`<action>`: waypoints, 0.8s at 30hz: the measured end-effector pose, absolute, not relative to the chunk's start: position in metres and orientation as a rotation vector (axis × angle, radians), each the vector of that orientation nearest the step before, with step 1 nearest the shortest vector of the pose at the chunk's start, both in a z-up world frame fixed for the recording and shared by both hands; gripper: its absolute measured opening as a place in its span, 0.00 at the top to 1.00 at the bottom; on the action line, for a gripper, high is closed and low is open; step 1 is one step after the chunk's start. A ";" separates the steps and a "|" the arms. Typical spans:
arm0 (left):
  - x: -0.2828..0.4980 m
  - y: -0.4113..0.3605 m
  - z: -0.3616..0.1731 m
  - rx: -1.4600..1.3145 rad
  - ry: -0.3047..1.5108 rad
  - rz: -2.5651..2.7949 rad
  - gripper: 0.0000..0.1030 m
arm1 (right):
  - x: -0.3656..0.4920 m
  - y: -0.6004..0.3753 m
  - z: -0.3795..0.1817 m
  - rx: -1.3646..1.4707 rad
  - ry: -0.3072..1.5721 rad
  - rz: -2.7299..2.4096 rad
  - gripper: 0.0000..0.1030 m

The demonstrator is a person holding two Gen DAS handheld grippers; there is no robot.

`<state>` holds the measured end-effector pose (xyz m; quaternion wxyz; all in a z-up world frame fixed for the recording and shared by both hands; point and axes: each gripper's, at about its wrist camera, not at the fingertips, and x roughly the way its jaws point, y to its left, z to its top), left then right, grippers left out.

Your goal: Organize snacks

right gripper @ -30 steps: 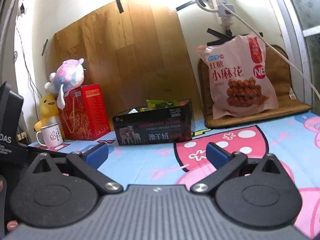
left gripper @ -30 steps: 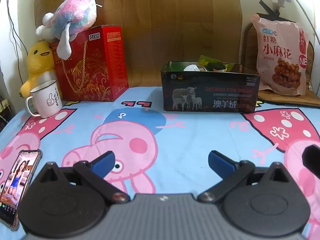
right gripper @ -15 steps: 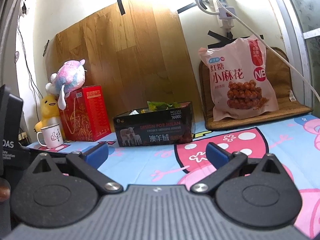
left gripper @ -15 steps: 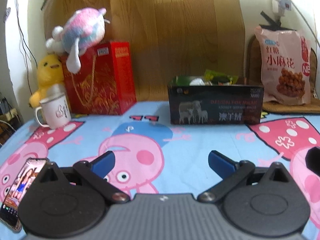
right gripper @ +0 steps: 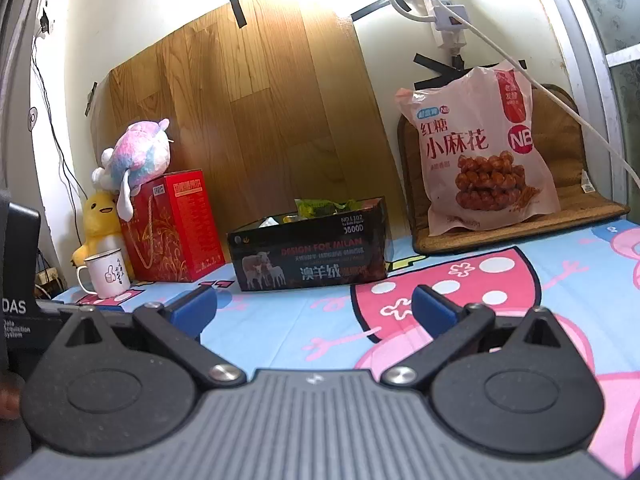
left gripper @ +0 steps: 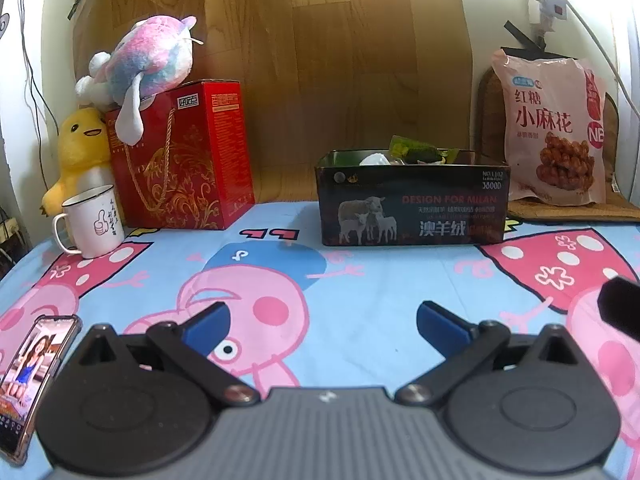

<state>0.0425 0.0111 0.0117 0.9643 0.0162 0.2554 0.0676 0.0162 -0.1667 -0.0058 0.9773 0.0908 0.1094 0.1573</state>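
Both grippers hang low over the cartoon-print cloth [left gripper: 392, 280], and neither has anything in it: the left gripper [left gripper: 322, 322] has its blue fingers spread wide apart, and the right gripper [right gripper: 314, 304] shows the same wide, empty gap. Straight ahead, toward the back edge of the cloth, sits the dark box [left gripper: 412, 204], open on top, with small snacks [left gripper: 416, 152] already poking above its rim, a green wrapper and something white among them. Off at the back right corner, the big pink bag [left gripper: 554, 132] of twisted snacks stands upright on a brown mat [right gripper: 520, 228], leaning on the wall, well apart from the grippers and just beside the box. That bag looks like the one snack not yet put away, so the likely step is a reach for it, though that is only a guess. To do it well, the right gripper is the nearer one and should go in high, pinching the crimped top edge rather than the puffy middle, which would slip or crush what is inside. The white cable [right gripper: 540, 80] drapes past the bag's top right corner, so the approach should come from the left side to avoid snagging it. At the back left corner the mug [left gripper: 90, 222], red carton [left gripper: 188, 160] and plush toys [left gripper: 140, 68] stay clear of any path, and the phone [left gripper: 34, 376] lies at the front left edge beside the left gripper.
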 end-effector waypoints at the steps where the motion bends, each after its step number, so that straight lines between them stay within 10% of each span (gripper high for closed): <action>1: 0.042 0.010 0.011 0.037 0.515 0.137 0.00 | 0.016 -0.167 -0.006 0.183 0.221 0.318 0.00; 24: 0.042 0.013 0.012 0.013 0.539 0.117 0.00 | 0.024 -0.172 -0.010 0.251 0.272 0.337 0.00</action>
